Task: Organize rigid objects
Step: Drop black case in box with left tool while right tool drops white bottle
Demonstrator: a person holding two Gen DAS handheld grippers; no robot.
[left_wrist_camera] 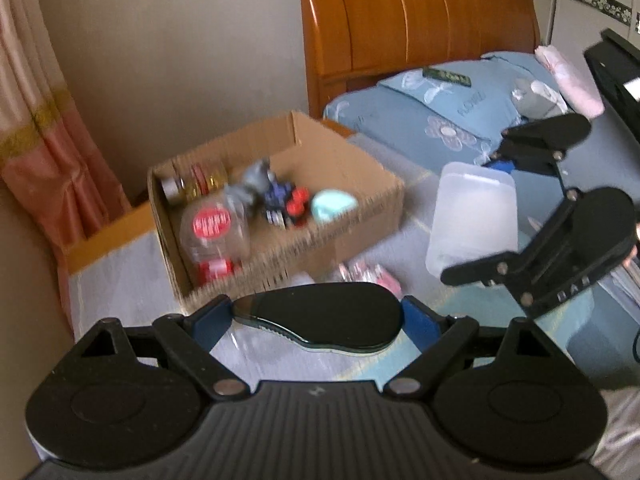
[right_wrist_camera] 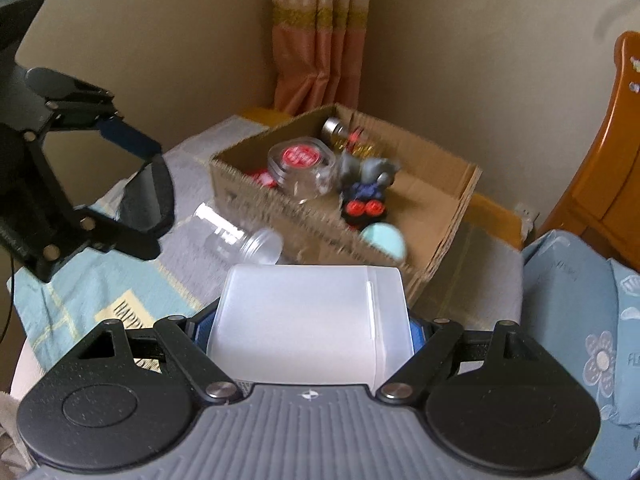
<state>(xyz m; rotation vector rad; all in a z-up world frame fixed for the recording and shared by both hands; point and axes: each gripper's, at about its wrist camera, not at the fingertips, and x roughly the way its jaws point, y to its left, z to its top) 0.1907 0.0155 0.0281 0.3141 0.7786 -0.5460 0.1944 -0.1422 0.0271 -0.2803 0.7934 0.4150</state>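
Covering the work surface is a pale grey bedspread (right_wrist_camera: 188, 152) with a light blue patterned cloth (right_wrist_camera: 80, 288) laid over it at the lower left of the right wrist view; both views are somewhat blurred. An open cardboard box (left_wrist_camera: 360, 216) sits on the bed near the room's corner, in the middle of both frames. Inside it lie a clear jar with a red label (right_wrist_camera: 302, 162), a small metal-capped jar (right_wrist_camera: 334, 128), a grey and blue toy with red wheels (right_wrist_camera: 364, 192) and a mint green rounded object (right_wrist_camera: 384, 240).

Beige walls (left_wrist_camera: 180, 40) meet in the corner, where a pink curtain with a gold band (right_wrist_camera: 320, 40) hangs. An orange wooden headboard (left_wrist_camera: 420, 20) fills the upper right of the left wrist view, and a light blue flowered pillow (left_wrist_camera: 440, 112) lies below it.

The left gripper (left_wrist_camera: 318, 320) grasps a flat black oval object with a pale rim (left_wrist_camera: 324, 316), held crosswise between its blue pads at the lower middle of that frame. The right gripper (right_wrist_camera: 312, 332) is clamped on a frosted white plastic container (right_wrist_camera: 308, 320), held above the bed just in front of the box. A clear empty jar (right_wrist_camera: 236, 236) lies on its side on the bedspread, beside the box's near left wall.
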